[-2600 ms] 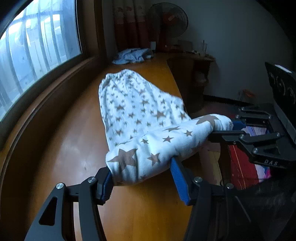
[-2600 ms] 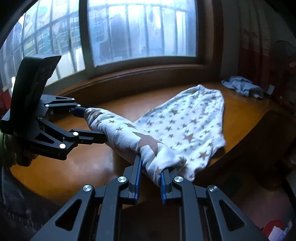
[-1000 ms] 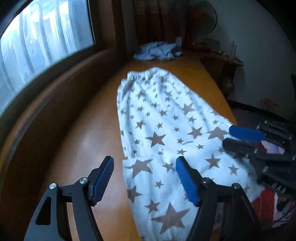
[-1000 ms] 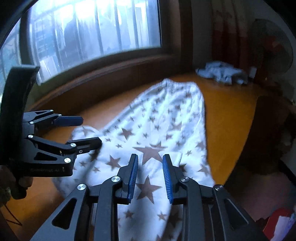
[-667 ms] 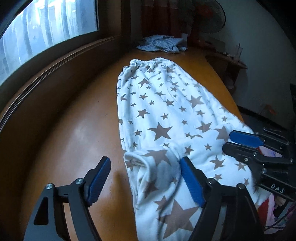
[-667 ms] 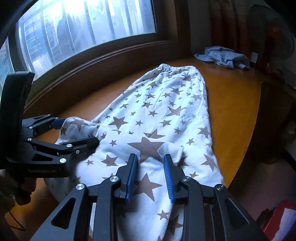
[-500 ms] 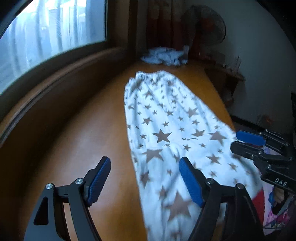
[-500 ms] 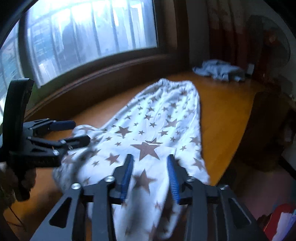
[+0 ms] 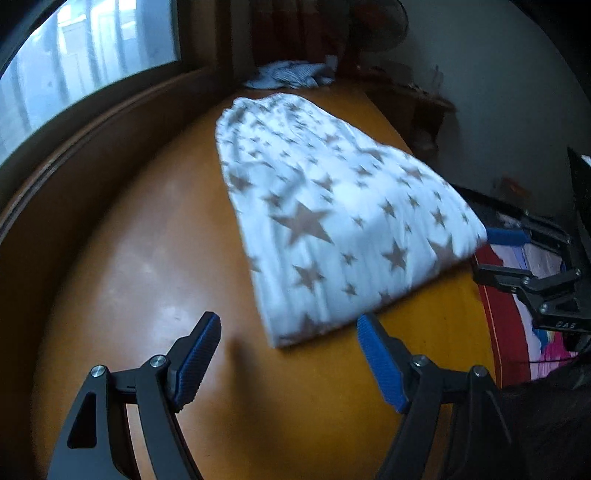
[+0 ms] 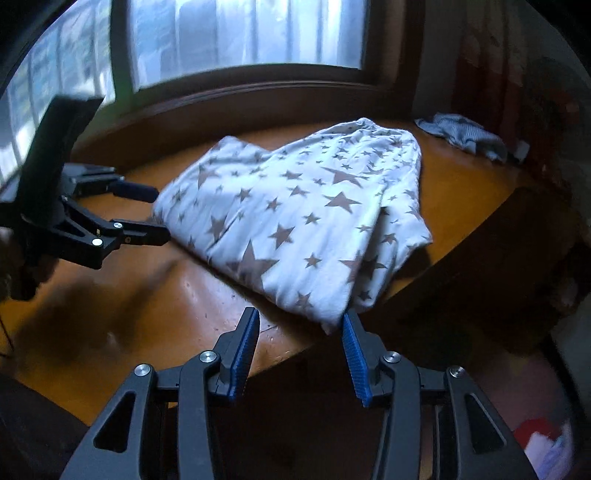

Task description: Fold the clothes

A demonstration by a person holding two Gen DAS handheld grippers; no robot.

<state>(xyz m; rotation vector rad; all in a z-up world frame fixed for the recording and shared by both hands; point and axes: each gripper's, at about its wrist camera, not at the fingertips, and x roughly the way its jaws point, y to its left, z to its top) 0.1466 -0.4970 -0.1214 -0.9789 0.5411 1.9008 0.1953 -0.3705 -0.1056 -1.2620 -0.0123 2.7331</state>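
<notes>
Blurring smears the star-print garment (image 9: 332, 221) in your left wrist view, so its hems and seams are hard to make out there, and its type cannot be told for sure; a gathered, elastic-looking edge shows at the far end. It lies folded on the orange wooden surface (image 9: 147, 258), long axis running away from you toward the far end, where a crumpled blue-grey cloth (image 10: 465, 136) sits well apart from it. The fabric is white with brown stars of mixed sizes. In your right wrist view the upper layer lies over the lower one, and the near right corner reaches the surface edge and droops slightly over it. Your left tongs (image 9: 288, 354) are spread wide and empty, just short of the near folded edge. Your right tongs (image 10: 299, 343) are likewise released, with the right finger (image 10: 352, 350) at the garment's near corner, though contact cannot be told. A window (image 10: 240, 33) with a dark wooden sill runs along the left side.
</notes>
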